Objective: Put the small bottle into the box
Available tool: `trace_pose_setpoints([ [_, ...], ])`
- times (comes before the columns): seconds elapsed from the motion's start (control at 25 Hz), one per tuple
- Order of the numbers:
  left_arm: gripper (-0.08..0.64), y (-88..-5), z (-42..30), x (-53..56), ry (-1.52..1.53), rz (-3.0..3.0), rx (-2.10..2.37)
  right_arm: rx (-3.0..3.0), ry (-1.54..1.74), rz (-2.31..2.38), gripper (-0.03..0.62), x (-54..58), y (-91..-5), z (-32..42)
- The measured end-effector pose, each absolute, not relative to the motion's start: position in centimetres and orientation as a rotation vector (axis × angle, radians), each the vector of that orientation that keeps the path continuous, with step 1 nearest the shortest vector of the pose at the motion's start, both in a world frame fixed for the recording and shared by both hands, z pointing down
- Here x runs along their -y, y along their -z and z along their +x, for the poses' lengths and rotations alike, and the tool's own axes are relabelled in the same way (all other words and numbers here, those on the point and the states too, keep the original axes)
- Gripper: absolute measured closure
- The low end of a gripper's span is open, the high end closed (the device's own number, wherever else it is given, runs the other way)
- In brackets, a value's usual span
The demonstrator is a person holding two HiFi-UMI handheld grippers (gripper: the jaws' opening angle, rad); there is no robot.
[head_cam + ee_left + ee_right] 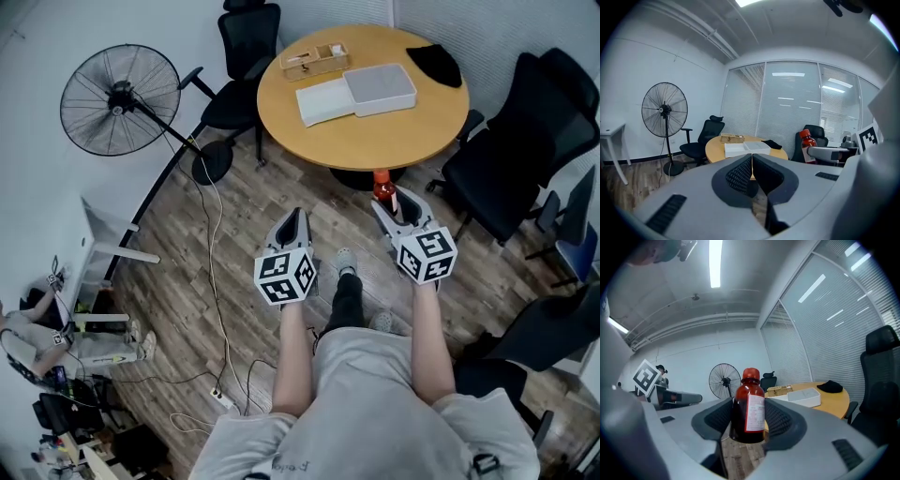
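Observation:
My right gripper (385, 199) (749, 420) is shut on a small dark-red bottle (748, 409) with a red cap and a white label; it stands upright between the jaws. The bottle's red cap (382, 182) shows just short of the round wooden table (375, 131), and the bottle (806, 146) also appears at the right of the left gripper view. My left gripper (294, 221) (752, 176) is shut and holds nothing. On the table lies the open grey box (379, 89) with its white lid (323, 101) beside it; the box (805, 397) lies ahead of the bottle.
A wooden tray (314, 61) and a black cloth (435, 64) also lie on the table. Black office chairs (511, 150) stand at the right, another chair (246, 56) at the far left of the table. A floor fan (122, 101) and cables (217, 309) are at the left.

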State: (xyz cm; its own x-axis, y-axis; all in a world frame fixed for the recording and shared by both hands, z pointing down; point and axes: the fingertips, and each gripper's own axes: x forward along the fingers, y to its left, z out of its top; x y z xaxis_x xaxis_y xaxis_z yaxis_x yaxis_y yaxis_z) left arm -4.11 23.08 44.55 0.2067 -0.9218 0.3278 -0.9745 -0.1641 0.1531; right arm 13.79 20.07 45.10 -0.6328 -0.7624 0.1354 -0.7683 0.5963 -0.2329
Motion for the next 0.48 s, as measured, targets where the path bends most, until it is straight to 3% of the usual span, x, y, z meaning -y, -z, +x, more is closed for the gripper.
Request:
trace_pose_setpoints([
  [0.48,0.531,-43.1,-4.6,-10.0,-0.166,2.181,1.737,2.765,-0.412,1.423,0.37,-7.8,-43.3,14.8],
])
